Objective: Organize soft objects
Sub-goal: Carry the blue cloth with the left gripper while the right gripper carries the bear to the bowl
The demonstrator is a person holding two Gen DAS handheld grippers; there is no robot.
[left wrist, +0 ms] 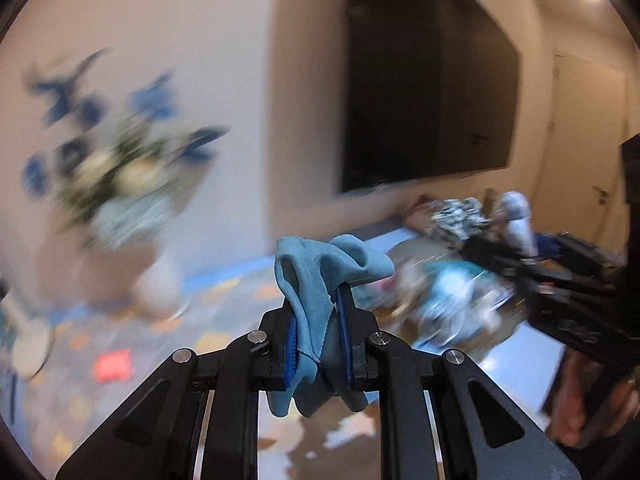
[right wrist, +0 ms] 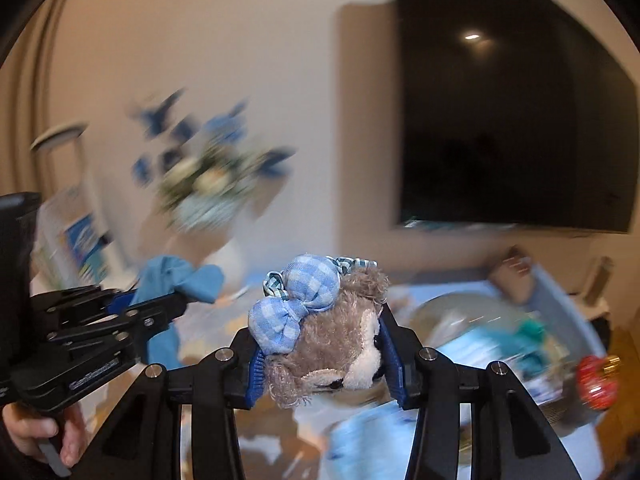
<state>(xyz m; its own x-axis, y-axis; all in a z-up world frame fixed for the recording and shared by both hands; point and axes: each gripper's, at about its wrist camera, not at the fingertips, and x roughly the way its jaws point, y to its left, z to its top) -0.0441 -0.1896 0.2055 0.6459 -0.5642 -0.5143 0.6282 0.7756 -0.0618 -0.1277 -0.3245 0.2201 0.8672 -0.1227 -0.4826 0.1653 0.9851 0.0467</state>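
Fingers of your right gripper (right wrist: pixel 326 344) clamp the plush bear's head (right wrist: pixel 332 352), your left gripper (left wrist: pixel 318 344) pinches the blue cloth (left wrist: pixel 320 276); both hang above the worktop (left wrist: pixel 120 320), the bin (right wrist: pixel 560 320) nearer your right.

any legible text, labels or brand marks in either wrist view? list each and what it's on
No text reads.
Raised lettering on the side of the left gripper, right wrist view: too blurred to read.
Same on the right gripper, left wrist view: blurred.
Blue cloth and plush toy: no visible labels.

Probably a home living room: a wall-mounted television (left wrist: pixel 428 80), blurred flower arrangement (right wrist: pixel 208 184), a door (left wrist: pixel 580 132).
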